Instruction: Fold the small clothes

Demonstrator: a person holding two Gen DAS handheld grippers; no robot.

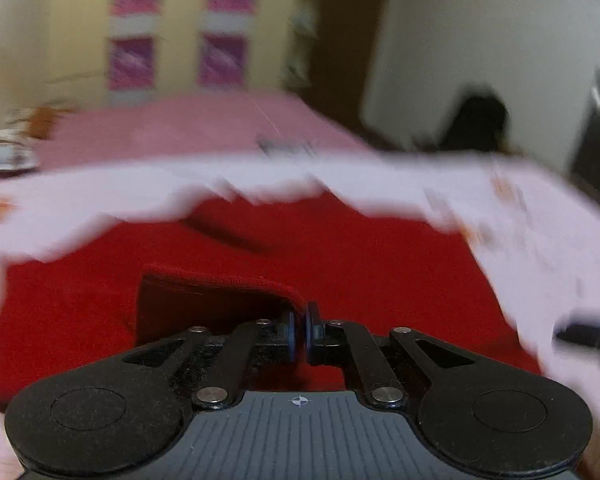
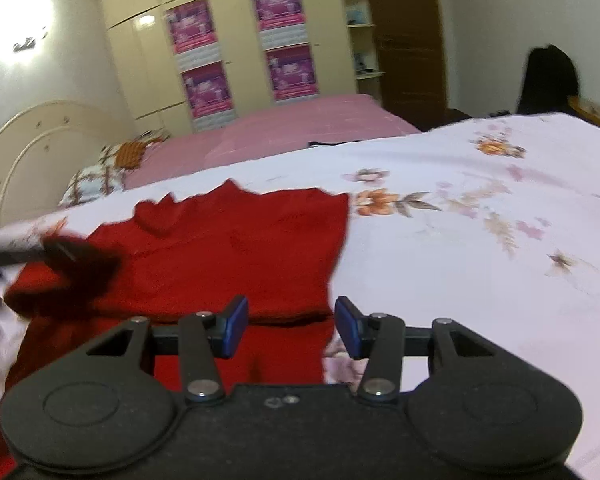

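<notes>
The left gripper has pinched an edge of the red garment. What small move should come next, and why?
Probably carry that pinched edge across the red garment and lay it down as a fold. The left gripper is shut on a lifted flap of the cloth, while most of the garment lies flat on the floral sheet. The right gripper is open over the near hem and holds nothing, so it could steady that hem.

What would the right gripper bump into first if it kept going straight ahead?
Most likely the red garment. The right gripper is open and points down at the hem lying on the flowered sheet, with nothing else in between. How far away the cloth is, the right wrist view can't show.
</notes>
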